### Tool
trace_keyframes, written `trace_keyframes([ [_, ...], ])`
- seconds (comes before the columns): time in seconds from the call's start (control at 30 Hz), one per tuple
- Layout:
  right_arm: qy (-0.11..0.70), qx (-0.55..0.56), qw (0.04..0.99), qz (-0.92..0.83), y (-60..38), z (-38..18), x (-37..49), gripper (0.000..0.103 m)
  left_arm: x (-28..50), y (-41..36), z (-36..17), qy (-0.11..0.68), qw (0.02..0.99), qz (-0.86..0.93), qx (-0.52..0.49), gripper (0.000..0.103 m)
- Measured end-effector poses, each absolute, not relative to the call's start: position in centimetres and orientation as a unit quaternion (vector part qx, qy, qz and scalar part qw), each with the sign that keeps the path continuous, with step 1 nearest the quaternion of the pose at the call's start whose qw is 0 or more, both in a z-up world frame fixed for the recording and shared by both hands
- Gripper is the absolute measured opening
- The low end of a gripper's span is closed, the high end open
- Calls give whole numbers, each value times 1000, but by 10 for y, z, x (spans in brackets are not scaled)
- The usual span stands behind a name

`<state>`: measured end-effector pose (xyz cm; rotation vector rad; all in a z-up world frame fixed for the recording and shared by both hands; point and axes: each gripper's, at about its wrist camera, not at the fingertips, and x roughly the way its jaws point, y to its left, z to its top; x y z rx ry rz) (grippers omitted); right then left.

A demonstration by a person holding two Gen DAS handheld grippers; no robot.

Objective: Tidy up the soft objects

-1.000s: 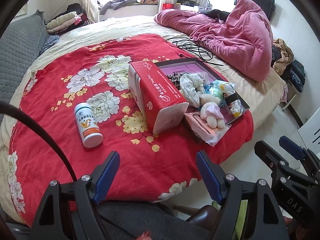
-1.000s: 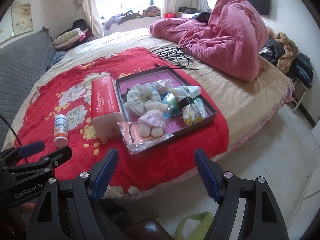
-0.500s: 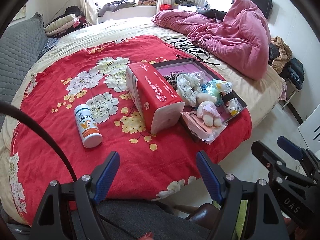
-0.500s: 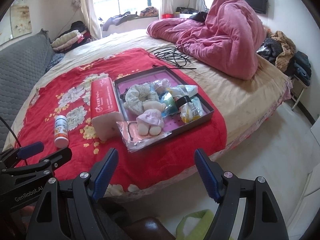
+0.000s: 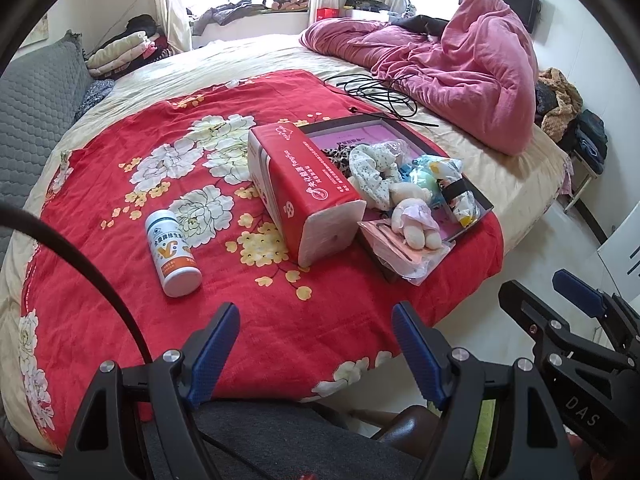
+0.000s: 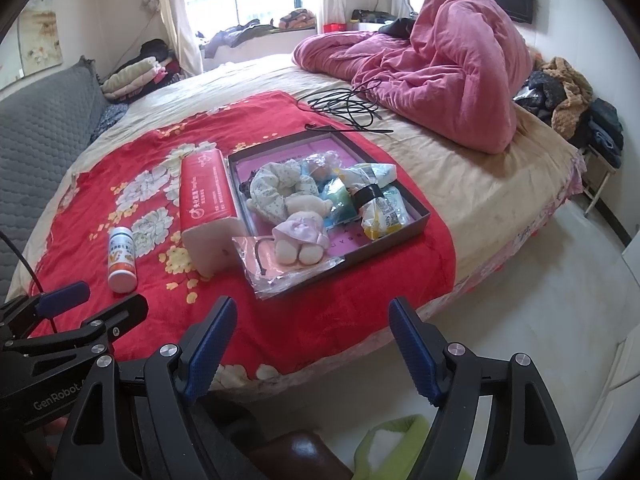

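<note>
Both grippers hang at the bottom of their frames, short of the bed's near edge, and neither touches anything. The left gripper (image 5: 316, 348) has its blue-padded tongs spread wide apart with nothing between them; the right gripper (image 6: 310, 344) is likewise spread wide and holds nothing.

A red flowered blanket (image 5: 120, 184) covers the near half of the bed. Near the middle of the right wrist frame a shallow dark tray (image 6: 416, 216) with a pink lining sits on the blanket, holding the soft things: a flowered fabric ring (image 6: 276, 188), a small plush doll (image 6: 300, 236) in a pink hat lying toward the near side, and a few plastic-wrapped packets (image 6: 380, 208) on the right side. A clear plastic bag (image 6: 276, 268) lies under the doll and hangs over the tray's near rim. What the packets hold is hard to make out through the wrapping.

Touching the tray's left wall stands a red pack of tissues (image 5: 304, 184), long side along the tray. Left of it, well apart, a white bottle (image 5: 172, 252) with an orange label lies on its side on the blanket.

In the upper right of both frames a pink quilt (image 6: 440, 68) is heaped on the beige sheet, with a tangle of black cable (image 6: 348, 106) just beside it.
</note>
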<state>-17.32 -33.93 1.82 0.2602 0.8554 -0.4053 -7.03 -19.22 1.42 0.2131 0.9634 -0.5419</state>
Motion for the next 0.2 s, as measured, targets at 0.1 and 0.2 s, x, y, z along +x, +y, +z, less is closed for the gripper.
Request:
trace_keyframes([
  [0.1, 412, 125, 881, -195, -339, 18, -173, 79, -70, -193, 13, 456, 846, -256, 102, 78],
  [0.2, 411, 125, 881, -197, -339, 18, -173, 79, -68, -192, 13, 459, 845, -257, 97, 78],
])
